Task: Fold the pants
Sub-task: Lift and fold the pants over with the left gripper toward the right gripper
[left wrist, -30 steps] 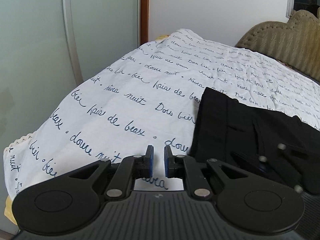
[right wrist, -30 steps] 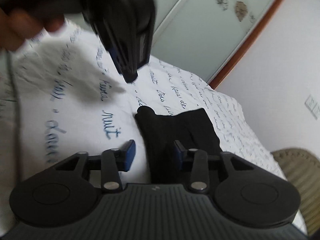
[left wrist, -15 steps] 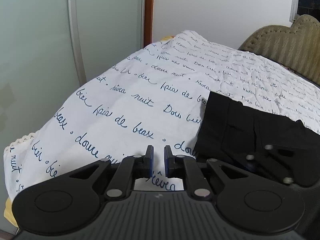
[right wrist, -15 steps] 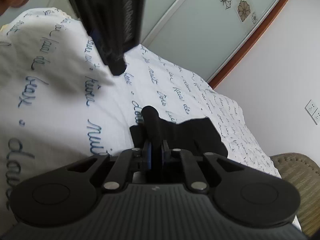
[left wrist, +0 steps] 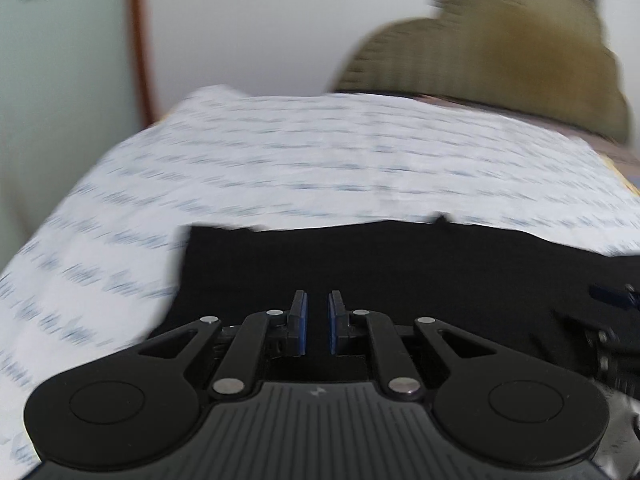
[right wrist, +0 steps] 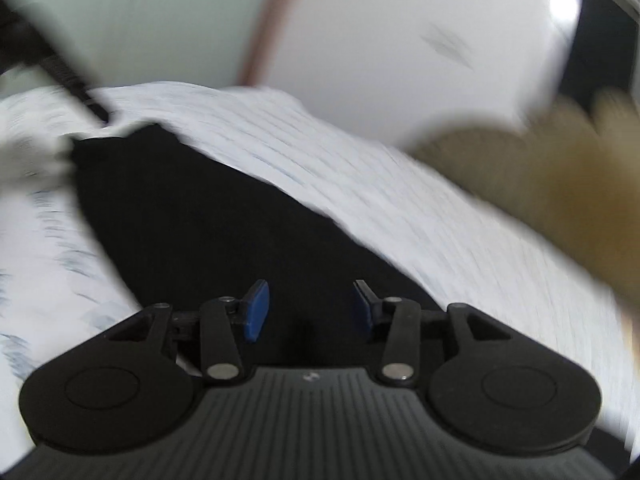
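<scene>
The black pants (left wrist: 400,264) lie folded on the white bedsheet with blue script (left wrist: 304,160). They also show in the right wrist view (right wrist: 208,224) as a dark strip running away from me. My left gripper (left wrist: 316,322) hovers over the near edge of the pants, its blue pads nearly together with only a narrow gap and nothing between them. My right gripper (right wrist: 310,308) is open over the pants, holding nothing. Part of the right gripper (left wrist: 608,320) shows at the right edge of the left wrist view. Both views are motion-blurred.
An olive-brown padded headboard (left wrist: 500,48) stands at the far right, also in the right wrist view (right wrist: 560,184). A white wall (left wrist: 240,20) and a pale glass door with a wooden frame (left wrist: 140,40) lie beyond the bed. The sheet drops off at the left.
The right gripper was shut on a fold of the pants and has opened and let go. The left gripper swung right, from over the sheet to over the pants. Both cameras are moving fast.
</scene>
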`<state>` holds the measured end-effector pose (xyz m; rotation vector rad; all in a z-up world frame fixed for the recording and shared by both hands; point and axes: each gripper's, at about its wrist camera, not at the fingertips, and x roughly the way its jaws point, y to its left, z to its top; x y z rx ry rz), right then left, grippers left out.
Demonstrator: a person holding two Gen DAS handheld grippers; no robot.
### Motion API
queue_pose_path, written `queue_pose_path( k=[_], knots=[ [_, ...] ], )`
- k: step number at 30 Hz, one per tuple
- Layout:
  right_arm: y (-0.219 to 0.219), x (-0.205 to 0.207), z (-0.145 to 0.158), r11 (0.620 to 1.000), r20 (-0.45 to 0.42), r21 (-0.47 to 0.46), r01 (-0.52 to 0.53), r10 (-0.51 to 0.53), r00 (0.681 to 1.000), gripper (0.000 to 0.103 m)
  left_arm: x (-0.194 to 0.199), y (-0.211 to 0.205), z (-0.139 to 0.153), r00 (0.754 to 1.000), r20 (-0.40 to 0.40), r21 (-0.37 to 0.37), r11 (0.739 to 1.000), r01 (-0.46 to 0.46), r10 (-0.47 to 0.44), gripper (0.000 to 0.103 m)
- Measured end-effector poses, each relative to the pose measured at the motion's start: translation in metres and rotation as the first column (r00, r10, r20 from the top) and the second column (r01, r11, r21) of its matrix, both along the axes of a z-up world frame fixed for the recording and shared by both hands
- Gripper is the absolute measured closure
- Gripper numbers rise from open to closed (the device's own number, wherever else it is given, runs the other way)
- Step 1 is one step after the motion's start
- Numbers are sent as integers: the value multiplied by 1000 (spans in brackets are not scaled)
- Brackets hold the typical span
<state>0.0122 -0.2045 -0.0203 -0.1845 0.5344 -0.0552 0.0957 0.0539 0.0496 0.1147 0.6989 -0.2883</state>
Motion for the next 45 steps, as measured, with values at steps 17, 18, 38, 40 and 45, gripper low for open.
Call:
queue_pose_path(
  k=[17,18,38,40,45],
  knots=[
    [-341,-110,-3,791,-1,222,570,-585,811,49,-31,-217,-44,948,-60,79,945,318,-314,93],
    [-361,-110,-9,773,-31,271,573,-588,808,49,-31,-224,-52,951,-65,105,945,308,-303,92],
    [-446,-90,-14,752,-38,494,437,-483,875,95,-31,-238,-67,965,-33,178,948,263,-262,92],
    [-447,-73,-27,763,-112,417,494,-496,861,95,-32,-240,-68,964,-37,186,946,266,-264,92],
    [-424,-86,-21,754,-32,291,590,-608,793,61,-38,-241,-64,957,-14,193,938,288,-291,92]
  ],
)
